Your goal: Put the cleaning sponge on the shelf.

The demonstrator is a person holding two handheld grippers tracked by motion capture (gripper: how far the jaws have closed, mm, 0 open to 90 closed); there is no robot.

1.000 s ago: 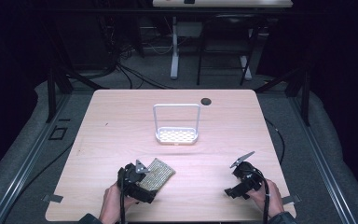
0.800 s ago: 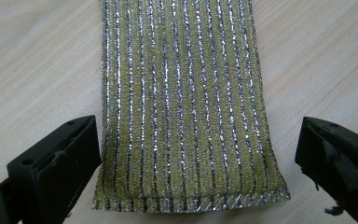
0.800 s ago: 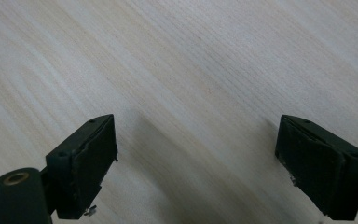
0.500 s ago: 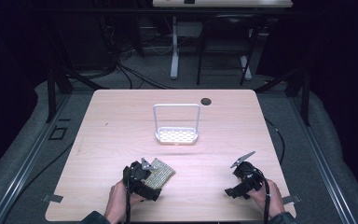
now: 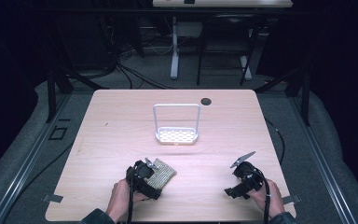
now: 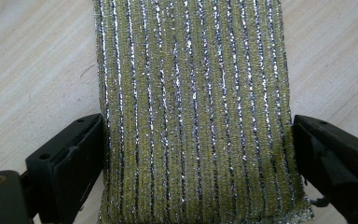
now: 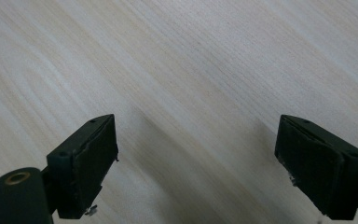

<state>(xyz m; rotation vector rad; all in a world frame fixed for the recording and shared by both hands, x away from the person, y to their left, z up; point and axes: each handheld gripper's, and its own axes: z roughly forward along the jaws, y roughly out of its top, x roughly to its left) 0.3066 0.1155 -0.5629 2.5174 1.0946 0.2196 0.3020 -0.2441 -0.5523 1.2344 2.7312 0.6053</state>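
A yellow-green scouring pad (image 5: 164,173) with silver glitter stripes lies flat on the wooden table near the front left. My left gripper (image 5: 150,171) reaches over its near end from the left. In the left gripper view the pad (image 6: 196,93) sits between the two jaws of the left gripper (image 6: 198,154), and both pads touch its side edges. These jaws have just been closing onto it. My right gripper (image 5: 237,187) hovers at the front right. It stands open over bare wood in its own view (image 7: 196,158), with nothing between its fingers.
A white wire rack (image 5: 176,136) with a perforated base and a tall arched frame stands mid-table. A small black disc (image 5: 206,101) lies near the far edge. The table (image 5: 121,116) has dark floor, cables and frame legs around it.
My left gripper has shifted a little to the right onto the scouring pad and covers more of it. The right gripper has not moved.
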